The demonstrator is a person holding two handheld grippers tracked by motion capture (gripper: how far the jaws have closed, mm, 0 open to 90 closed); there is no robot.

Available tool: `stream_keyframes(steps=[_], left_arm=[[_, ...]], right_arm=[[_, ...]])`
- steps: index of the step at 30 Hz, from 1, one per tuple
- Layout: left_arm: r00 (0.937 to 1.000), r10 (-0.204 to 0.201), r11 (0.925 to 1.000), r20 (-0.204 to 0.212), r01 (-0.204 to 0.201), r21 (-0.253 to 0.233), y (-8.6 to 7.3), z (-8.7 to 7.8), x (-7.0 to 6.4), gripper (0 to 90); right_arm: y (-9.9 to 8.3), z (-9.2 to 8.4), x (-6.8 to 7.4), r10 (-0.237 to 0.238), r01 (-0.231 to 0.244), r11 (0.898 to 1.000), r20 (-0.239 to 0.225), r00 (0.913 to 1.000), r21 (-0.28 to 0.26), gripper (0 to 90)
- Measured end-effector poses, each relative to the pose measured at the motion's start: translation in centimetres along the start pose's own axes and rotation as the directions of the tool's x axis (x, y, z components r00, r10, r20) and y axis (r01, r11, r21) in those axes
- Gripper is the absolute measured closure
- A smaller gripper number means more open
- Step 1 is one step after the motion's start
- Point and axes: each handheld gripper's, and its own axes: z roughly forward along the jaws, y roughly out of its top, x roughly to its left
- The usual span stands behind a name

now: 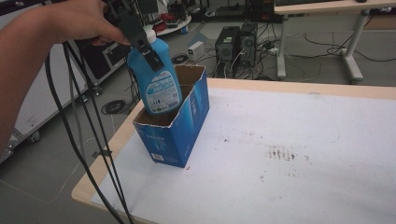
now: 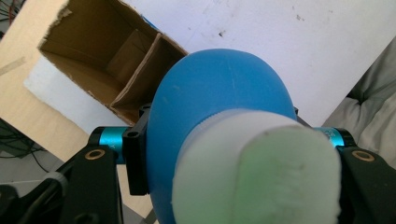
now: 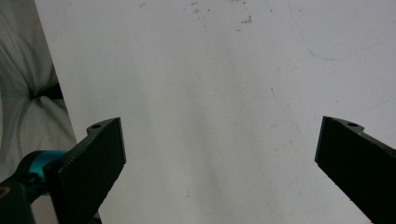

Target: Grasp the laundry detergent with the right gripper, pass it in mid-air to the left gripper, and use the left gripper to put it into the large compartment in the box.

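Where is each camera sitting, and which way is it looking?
High view: above the table's near side, looking forward and down; a forearm holds the left tool on the blue bottle.
Left gripper view: on that tool, looking down past the bottle into the box.
Right gripper view: on the right tool, open jaws facing the bare tabletop.
Shared: bottle and box.

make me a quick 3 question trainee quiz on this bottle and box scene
1. True or false: the blue bottle already lies flat on the table.
2. Which tongs grip the bottle? A) left tongs B) right tongs
3. What stands under the bottle, open at the top?

Key:
1. False; it hangs upright, its base at the opening of the box.
2. A; the right tongs stand open over bare table.
3. The blue cardboard box, with a divider inside.
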Motion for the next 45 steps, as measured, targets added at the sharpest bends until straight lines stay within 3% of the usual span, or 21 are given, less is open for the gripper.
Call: stream_keyframes(steps=[13, 31, 38, 45], left_arm=[[0.9997, -0.017, 0.9998, 0.017, 0.017, 0.014, -1.5, 4.6, 0.9, 38.0], [0.9996, -0.001, 0.9968, 0.028, -0.001, 0.080, -2.3, 10.4, 1.1, 38.0], [0.9996, -0.019, 0.9955, 0.020, 0.017, 0.093, -2.9, 12.1, 1.2, 38.0], [0.9995, -0.014, 0.9928, 0.027, 0.010, 0.119, -3.0, 13.3, 1.1, 38.0]], right_arm=[[-0.5, 0.6, -0.2, 0.010, -0.010, 1.000, -0.012, 0.9999, 0.001, 1.1], [-0.9, 1.3, -0.1, 0.020, -0.020, 1.000, -0.019, 0.9996, 0.009, 1.1], [-0.9, 1.4, -0.1, 0.021, -0.021, 1.000, -0.016, 0.9997, 0.012, 1.1], [-1.0, 1.6, 0.0, 0.028, -0.027, 0.999, -0.018, 0.9995, 0.018, 1.1]])
